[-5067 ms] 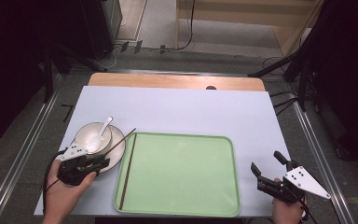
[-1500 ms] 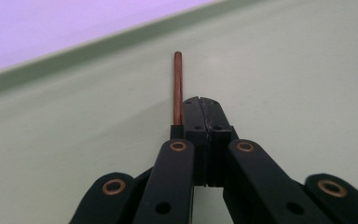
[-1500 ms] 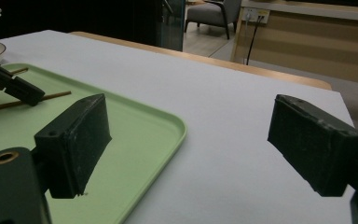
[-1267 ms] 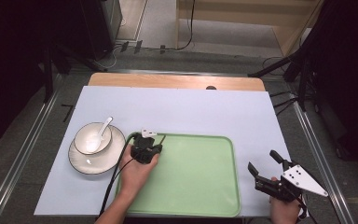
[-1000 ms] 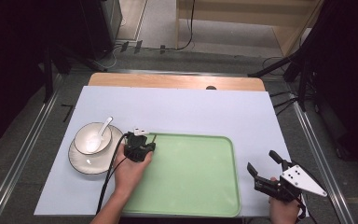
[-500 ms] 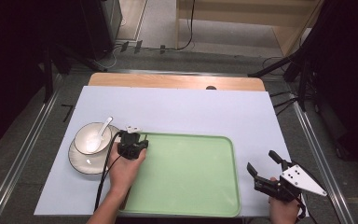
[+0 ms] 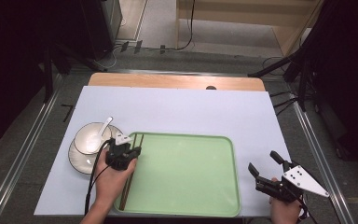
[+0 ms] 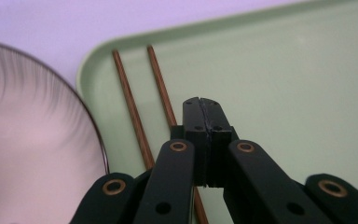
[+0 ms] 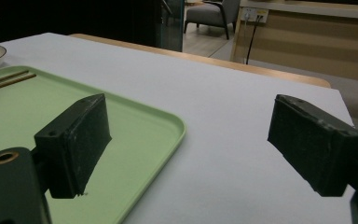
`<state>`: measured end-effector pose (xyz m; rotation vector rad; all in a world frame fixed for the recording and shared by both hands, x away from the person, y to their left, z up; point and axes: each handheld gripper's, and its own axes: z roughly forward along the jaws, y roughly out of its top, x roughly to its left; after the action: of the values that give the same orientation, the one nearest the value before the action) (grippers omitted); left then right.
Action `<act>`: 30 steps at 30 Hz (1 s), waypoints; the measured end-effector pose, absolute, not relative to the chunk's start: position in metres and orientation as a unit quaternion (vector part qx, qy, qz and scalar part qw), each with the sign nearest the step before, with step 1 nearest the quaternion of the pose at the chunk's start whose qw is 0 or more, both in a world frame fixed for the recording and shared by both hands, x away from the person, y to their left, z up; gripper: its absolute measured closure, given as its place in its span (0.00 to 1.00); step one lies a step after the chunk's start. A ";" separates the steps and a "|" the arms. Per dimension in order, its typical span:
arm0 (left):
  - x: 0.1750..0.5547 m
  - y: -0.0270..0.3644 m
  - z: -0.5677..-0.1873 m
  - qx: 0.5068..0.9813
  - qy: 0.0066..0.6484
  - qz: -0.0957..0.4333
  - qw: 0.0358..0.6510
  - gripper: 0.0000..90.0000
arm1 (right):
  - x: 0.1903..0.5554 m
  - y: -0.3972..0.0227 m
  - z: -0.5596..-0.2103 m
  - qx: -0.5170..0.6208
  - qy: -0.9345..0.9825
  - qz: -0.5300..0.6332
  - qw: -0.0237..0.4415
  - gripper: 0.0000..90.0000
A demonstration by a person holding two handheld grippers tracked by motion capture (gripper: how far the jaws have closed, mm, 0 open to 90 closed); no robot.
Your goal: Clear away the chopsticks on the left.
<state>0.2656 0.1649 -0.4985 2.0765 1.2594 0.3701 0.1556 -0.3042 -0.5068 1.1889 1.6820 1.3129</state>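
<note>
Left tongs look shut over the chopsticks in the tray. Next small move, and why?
Probably lift the left tongs off the tray and head for the bowl on its plate. Its jaws are pressed together holding nothing, and both chopsticks already lie along the tray's left edge.

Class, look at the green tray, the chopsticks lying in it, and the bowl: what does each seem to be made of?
Tray: probably plastic, with an even pale green matte surface and moulded rounded rim. Chopsticks: likely wood or bamboo, reddish-brown with faint grain, though they may be lacquered. Bowl: apparently glazed ceramic, glossy white.
</note>
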 end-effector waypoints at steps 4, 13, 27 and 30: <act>0.241 0.177 -0.502 0.796 0.482 0.140 0.338 1.00 | 0.155 -0.304 -0.507 0.456 0.647 0.505 0.344 0.15; 0.211 0.192 -0.511 0.807 0.468 0.144 0.331 1.00 | 0.154 -0.306 -0.507 0.463 0.643 0.503 0.345 0.15; 0.195 0.190 -0.515 0.811 0.462 0.117 0.338 1.00 | 0.154 -0.306 -0.508 0.464 0.643 0.504 0.343 0.15; 0.195 0.189 -0.516 0.810 0.464 0.115 0.340 1.00 | 0.154 -0.306 -0.508 0.464 0.643 0.504 0.342 0.15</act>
<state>0.1953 0.1886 -0.5158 2.1080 1.2068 0.2985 0.1540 -0.3056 -0.5080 1.2060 1.6725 1.3111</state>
